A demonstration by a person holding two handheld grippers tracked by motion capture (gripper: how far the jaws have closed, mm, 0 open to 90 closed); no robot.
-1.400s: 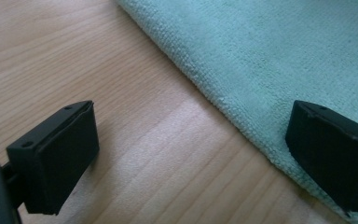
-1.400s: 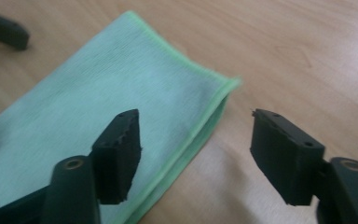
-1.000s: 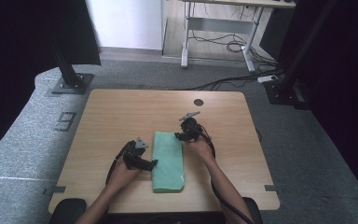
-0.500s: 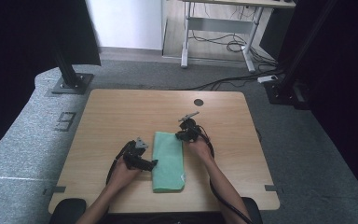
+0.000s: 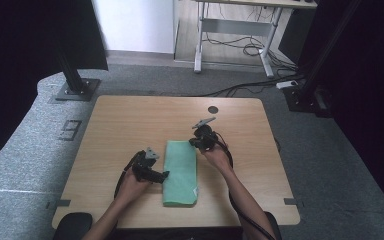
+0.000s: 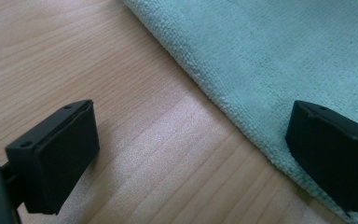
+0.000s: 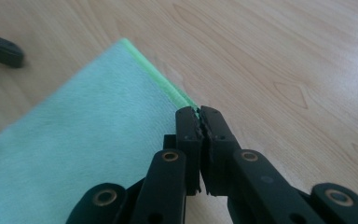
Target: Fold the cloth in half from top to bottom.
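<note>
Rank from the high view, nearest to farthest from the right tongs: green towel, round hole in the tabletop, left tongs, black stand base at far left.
From the right tongs:
1. Green towel, its far right corner pinched in the shut jaws.
2. Round hole, just beyond, near the table's far edge.
3. Left tongs, across the towel at its left edge, open.
4. Black stand base, on the floor past the table's far-left corner.

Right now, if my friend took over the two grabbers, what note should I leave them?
Right gripper: shut on the green towel, pinching its far right corner.
Left gripper: open, low at the towel's left edge, one jaw over the cloth, one over the table; not gripping.
Towel: folded in a long strip, flat near the table's front middle.
Done: one corner pinched.
Left: probably close the left gripper on the edge, then fold or lift.
</note>
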